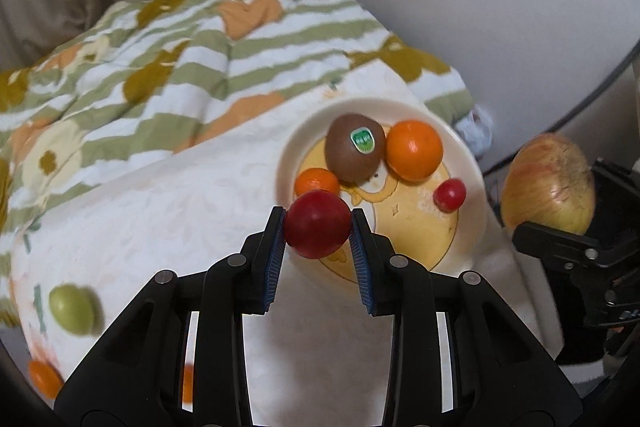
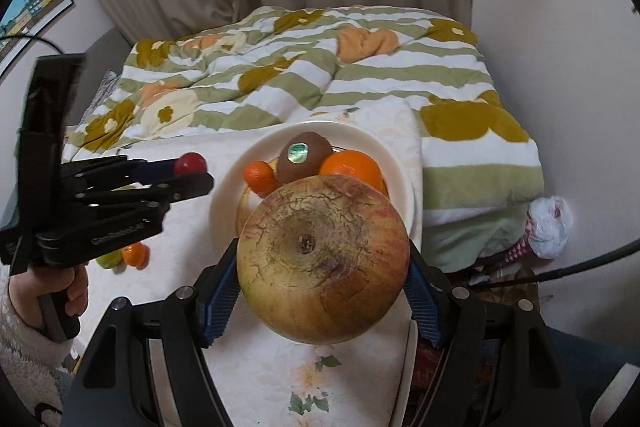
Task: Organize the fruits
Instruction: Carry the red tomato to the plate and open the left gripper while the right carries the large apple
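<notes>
**Two fruits carried toward the plate**

The left claw [image 1: 318,227] is clamped on a small red fruit [image 1: 318,223], hanging at the plate's [image 1: 292,151] 7 o'clock rim. The right claw [image 2: 322,281] grips a large apple [image 2: 323,259], blossom end facing the camera, at the plate's 6 o'clock. A kiwi [image 1: 354,147], a big orange [image 1: 414,149], a small orange [image 1: 317,181] and a small red fruit crowd the dish; the bare patch looks nearest the left claw. A green fruit [image 1: 72,309] lies loose on the bed [image 1: 180,195].
</notes>
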The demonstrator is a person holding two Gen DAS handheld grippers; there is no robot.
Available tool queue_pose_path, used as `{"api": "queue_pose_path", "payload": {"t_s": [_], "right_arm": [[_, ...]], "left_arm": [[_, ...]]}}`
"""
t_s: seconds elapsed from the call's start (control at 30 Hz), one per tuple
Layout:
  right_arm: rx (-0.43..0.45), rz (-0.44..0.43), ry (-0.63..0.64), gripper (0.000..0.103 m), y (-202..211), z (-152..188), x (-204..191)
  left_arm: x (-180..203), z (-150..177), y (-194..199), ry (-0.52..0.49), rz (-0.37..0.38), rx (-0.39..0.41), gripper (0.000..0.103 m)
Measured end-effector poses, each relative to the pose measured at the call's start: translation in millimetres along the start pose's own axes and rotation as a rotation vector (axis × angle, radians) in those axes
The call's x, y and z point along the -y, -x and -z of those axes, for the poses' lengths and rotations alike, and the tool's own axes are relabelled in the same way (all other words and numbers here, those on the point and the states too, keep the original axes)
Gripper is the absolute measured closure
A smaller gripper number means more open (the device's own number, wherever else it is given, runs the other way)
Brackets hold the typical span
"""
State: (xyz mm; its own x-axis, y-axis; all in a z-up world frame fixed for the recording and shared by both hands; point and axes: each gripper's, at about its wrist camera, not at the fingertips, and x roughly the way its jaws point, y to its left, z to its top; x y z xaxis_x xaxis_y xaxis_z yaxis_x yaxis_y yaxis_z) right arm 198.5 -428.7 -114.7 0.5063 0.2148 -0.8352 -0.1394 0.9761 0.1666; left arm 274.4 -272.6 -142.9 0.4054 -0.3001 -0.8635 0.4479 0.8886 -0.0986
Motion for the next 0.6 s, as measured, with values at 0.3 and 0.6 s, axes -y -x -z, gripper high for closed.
{"api": "queue_pose_path", "payload": {"t_s": [0.3,0.6], "right_arm": [[-0.008,0.04,-0.108,0.033,-8.7,6.6,4.9],[0.002,0.076,-0.16,0.033,-6.8,7.2,2.5]], "left_arm": [[6.3,-7.4,-35.3,-0.121,0.065,-0.108,0.064],[0.0,-11.7,-27.8,-0.187,0.077,-0.114,0.0]]}}
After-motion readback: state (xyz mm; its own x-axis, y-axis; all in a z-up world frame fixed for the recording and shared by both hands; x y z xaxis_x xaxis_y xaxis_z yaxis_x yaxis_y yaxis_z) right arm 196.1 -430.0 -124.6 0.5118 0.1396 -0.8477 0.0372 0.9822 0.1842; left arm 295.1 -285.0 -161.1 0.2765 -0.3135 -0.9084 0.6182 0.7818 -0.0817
